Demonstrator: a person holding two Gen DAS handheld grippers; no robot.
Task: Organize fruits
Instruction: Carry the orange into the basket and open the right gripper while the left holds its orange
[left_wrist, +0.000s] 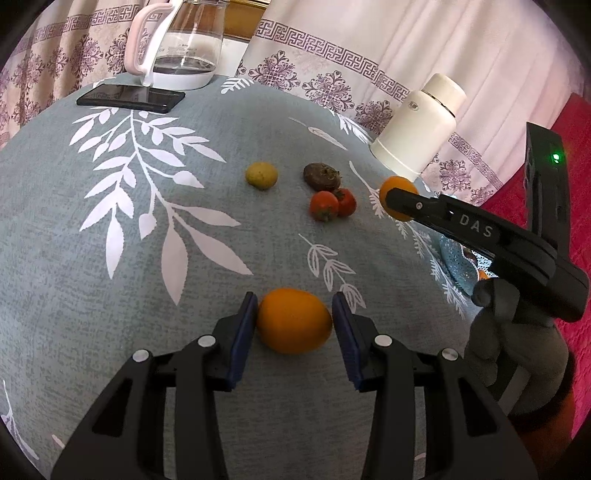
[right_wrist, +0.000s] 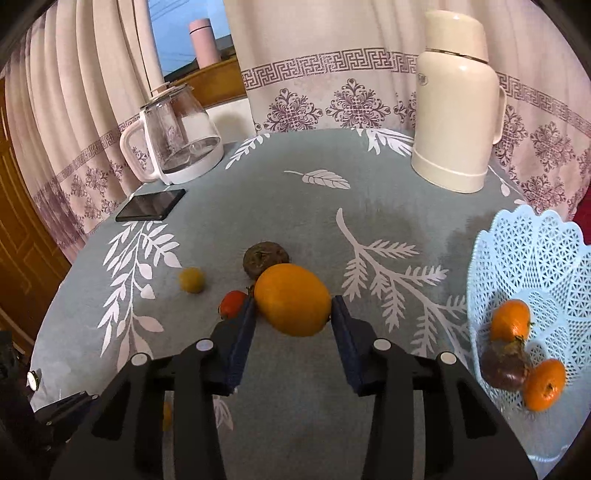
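Observation:
My left gripper (left_wrist: 294, 310) is shut on an orange (left_wrist: 294, 320) just above the grey leaf-print tablecloth (left_wrist: 110, 258). My right gripper (right_wrist: 293, 314) is shut on another orange (right_wrist: 292, 300) and holds it above the table; it shows in the left wrist view (left_wrist: 397, 201) too. On the cloth lie a small yellow fruit (left_wrist: 261, 175), a brown fruit (left_wrist: 321, 176) and two small red fruits (left_wrist: 332, 205). A light blue lattice basket (right_wrist: 532, 258) at the right holds two small oranges (right_wrist: 509, 320) and a dark fruit (right_wrist: 503, 365).
A glass kettle with a pink handle (right_wrist: 177, 140) and a black phone (right_wrist: 151, 205) stand at the far left. A cream thermos (right_wrist: 456, 103) stands at the far right. Patterned curtains (right_wrist: 314, 55) hang behind the table.

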